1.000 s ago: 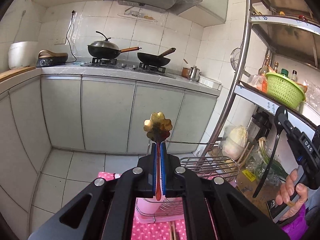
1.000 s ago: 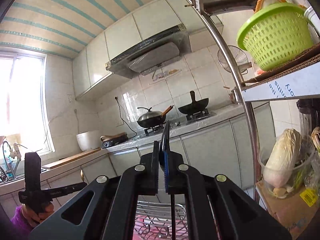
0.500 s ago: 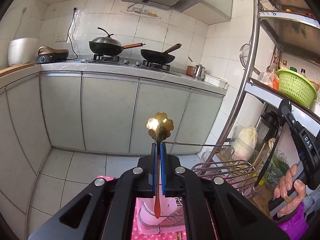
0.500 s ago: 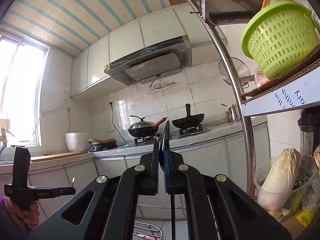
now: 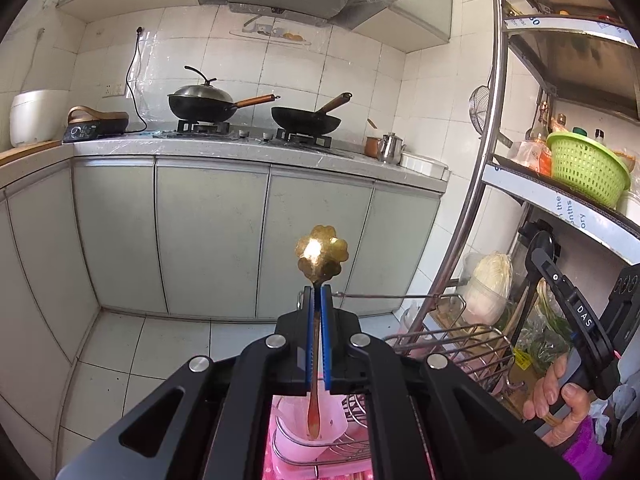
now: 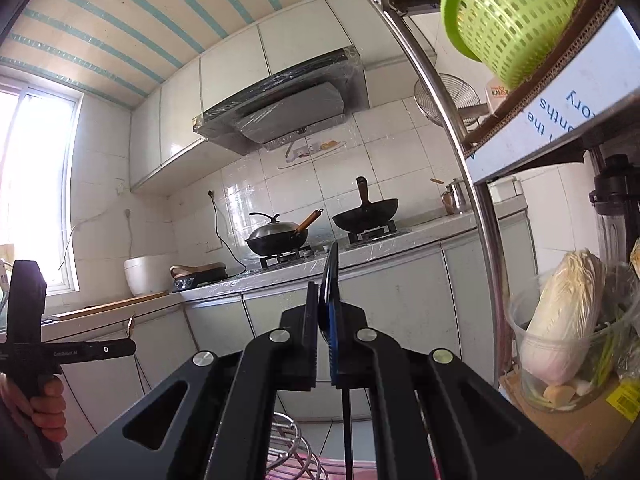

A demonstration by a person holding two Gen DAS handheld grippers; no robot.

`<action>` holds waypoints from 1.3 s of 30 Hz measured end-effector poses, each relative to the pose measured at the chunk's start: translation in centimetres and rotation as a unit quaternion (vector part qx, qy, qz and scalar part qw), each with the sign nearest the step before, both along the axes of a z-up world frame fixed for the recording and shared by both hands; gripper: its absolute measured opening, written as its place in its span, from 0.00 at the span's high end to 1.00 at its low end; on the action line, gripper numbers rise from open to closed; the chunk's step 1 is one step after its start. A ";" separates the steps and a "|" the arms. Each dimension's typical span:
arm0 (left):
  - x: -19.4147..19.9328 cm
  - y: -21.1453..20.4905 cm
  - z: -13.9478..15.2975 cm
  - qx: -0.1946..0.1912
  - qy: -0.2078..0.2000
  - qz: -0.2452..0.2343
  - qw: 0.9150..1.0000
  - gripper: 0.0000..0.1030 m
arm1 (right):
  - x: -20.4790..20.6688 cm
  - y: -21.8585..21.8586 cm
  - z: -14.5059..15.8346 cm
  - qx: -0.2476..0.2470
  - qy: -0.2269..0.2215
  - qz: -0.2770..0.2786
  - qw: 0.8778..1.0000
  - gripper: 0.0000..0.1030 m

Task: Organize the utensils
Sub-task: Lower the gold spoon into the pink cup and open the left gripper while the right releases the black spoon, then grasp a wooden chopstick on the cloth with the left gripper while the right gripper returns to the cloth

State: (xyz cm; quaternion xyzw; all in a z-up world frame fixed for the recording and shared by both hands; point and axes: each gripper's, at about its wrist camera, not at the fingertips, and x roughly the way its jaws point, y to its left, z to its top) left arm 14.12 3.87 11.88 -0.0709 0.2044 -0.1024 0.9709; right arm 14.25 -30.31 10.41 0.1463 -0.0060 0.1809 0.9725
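My left gripper [image 5: 317,294] is shut on a gold spoon [image 5: 322,255] with a flower-shaped bowl pointing up; its handle hangs down over a pink cup [image 5: 308,420] in a wire dish rack [image 5: 452,344]. My right gripper [image 6: 325,300] is shut on a black spoon [image 6: 331,276], bowl up and edge-on, handle hanging below toward the rack's wires [image 6: 286,452]. In the left wrist view the right gripper [image 5: 576,320] shows at the right with the black spoon [image 5: 542,246]. In the right wrist view the left gripper [image 6: 130,347] shows at the far left.
A metal shelf post [image 5: 480,168] stands to the right with a green basket [image 5: 584,168] on a shelf. A cabbage in a clear tub [image 6: 560,324] sits low at the right. Grey cabinets [image 5: 208,240] and a stove with two woks [image 5: 256,110] lie ahead.
Both grippers have risen with their spoons. The rack and pink cup sit lower in the left wrist view. The right wrist camera has tilted upward, showing more ceiling.
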 end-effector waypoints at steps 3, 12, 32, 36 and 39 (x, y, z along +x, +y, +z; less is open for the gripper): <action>-0.2 0.0 -1.7 -0.009 0.020 -0.003 1.000 0.98 | -0.4 0.0 -1.2 0.001 0.017 0.000 1.000 0.96; -1.1 0.2 -6.3 -0.029 0.076 -0.002 0.997 0.98 | -2.2 -0.4 -4.8 0.018 0.086 0.000 0.996 0.95; -2.1 1.6 -7.8 -0.048 0.110 0.032 0.992 0.69 | -3.3 -0.6 -6.7 -0.002 0.195 -0.033 0.980 0.50; -3.0 1.8 -7.9 -0.053 0.112 0.029 0.992 0.68 | -3.9 -0.5 -6.3 -0.018 0.203 -0.038 0.978 0.48; -3.7 1.9 -8.1 -0.054 0.118 0.024 0.991 0.68 | -4.7 -0.8 -6.3 -0.023 0.214 -0.047 0.975 0.47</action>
